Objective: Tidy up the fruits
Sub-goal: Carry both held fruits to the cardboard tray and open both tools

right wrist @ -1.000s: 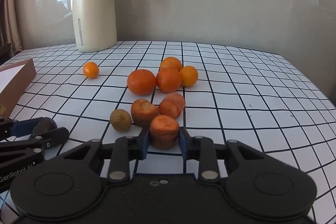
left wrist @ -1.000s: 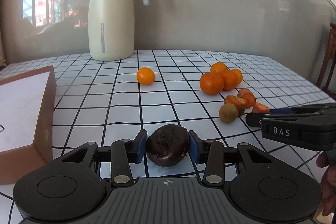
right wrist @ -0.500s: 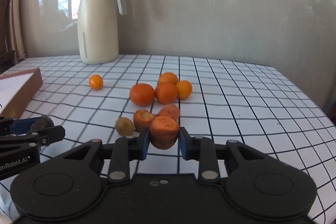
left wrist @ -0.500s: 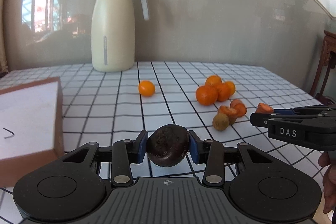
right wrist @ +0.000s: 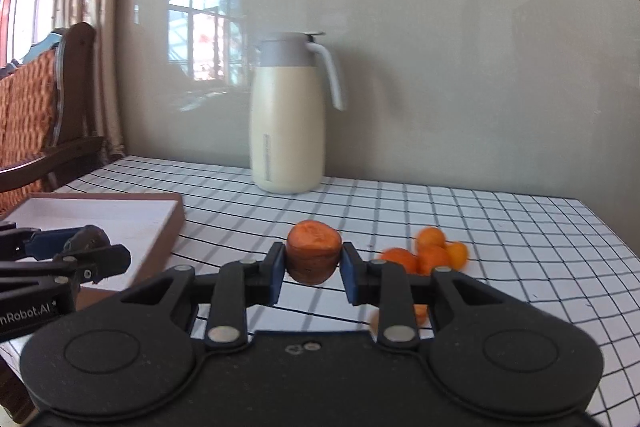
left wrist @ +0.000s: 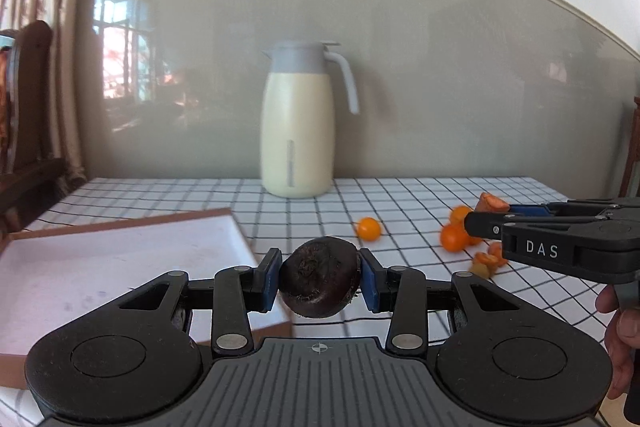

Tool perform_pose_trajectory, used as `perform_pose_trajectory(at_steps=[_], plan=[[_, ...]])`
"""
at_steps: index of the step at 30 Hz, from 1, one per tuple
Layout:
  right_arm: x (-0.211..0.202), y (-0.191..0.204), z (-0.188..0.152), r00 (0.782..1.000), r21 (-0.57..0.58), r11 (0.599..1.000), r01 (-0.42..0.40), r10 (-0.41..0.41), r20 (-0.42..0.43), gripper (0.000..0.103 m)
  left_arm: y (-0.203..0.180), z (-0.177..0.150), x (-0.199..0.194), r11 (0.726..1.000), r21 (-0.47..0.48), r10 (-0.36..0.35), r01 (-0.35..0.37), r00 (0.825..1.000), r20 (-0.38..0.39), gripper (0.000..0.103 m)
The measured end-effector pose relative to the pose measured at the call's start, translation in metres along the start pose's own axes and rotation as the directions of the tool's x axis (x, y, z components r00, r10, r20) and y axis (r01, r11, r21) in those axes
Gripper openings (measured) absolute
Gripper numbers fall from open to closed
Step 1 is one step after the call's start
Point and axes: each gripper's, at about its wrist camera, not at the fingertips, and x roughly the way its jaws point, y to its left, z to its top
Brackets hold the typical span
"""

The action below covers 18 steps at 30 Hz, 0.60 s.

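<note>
My left gripper (left wrist: 319, 281) is shut on a dark purple round fruit (left wrist: 319, 281), held above the table next to the right edge of a brown tray with a white inside (left wrist: 120, 259). My right gripper (right wrist: 313, 263) is shut on an orange persimmon-like fruit (right wrist: 313, 257), lifted off the table. In the left wrist view the right gripper (left wrist: 496, 211) comes in from the right with that fruit (left wrist: 492, 202) at its tip. A cluster of oranges (right wrist: 430, 253) lies on the checked cloth, and a single small orange (left wrist: 368, 228) sits apart.
A cream jug with a grey lid (left wrist: 298, 123) stands at the back of the table near the wall. A wooden chair (right wrist: 48, 107) and curtains are off the left side. A person's hand (left wrist: 618, 323) holds the right gripper's handle.
Both grippers rose with their fruit and swung left, so the tray now lies under and beside the left gripper. The orange cluster has dropped toward the right in both views.
</note>
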Motion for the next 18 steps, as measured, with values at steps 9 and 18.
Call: perform_pose_trajectory(at_steps=[9,18], plan=[[0.007,0.061,0.011,0.994,-0.051,0.993,-0.102,0.104,0.038,0.021,0.071,-0.001,-0.023,0.991,-0.056,0.124,-0.122,0.992,0.024,0.041],[0.026,0.115,0.021,0.977,-0.105,0.973,-0.207,0.212,0.038,0.021,0.136,-0.010,-0.034,0.960,-0.102,0.263,-0.260,0.965,0.017,0.041]])
